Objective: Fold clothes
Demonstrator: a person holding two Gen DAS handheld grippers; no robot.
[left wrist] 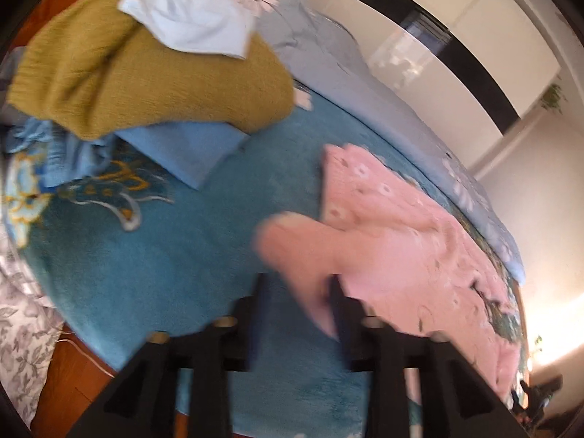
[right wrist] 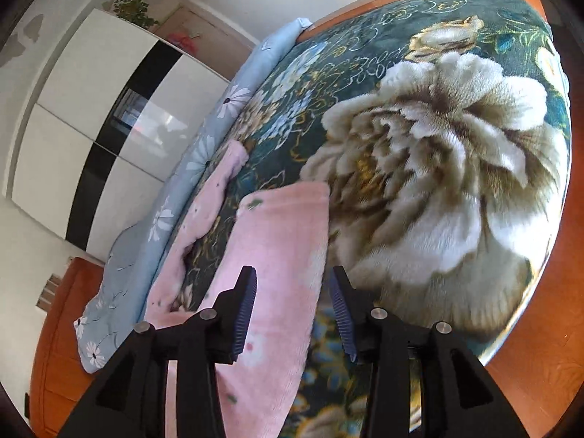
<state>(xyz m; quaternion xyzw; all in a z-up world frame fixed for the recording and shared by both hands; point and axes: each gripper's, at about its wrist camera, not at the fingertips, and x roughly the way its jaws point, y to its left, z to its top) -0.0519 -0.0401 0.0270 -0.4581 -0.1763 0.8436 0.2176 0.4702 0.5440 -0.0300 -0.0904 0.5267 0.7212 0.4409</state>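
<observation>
A pink fleece garment (left wrist: 401, 241) with small flower prints lies spread on the teal floral blanket (left wrist: 164, 255) on the bed. My left gripper (left wrist: 297, 292) is open just above the blanket, and a blurred pink end of the garment reaches down between its fingers, close to the right finger (left wrist: 337, 299). In the right wrist view another flat section of the pink garment (right wrist: 281, 241) lies on the blanket (right wrist: 438, 164). My right gripper (right wrist: 292, 277) hovers open over it with its pads apart from the cloth.
A pile sits at the blanket's far left: an olive knit sweater (left wrist: 146, 73), a white garment (left wrist: 189, 18) on top, and blue folded cloth (left wrist: 182, 149) below. A light blue daisy quilt (right wrist: 204, 146) runs along the far edge. A white and black wardrobe (right wrist: 91, 109) stands behind.
</observation>
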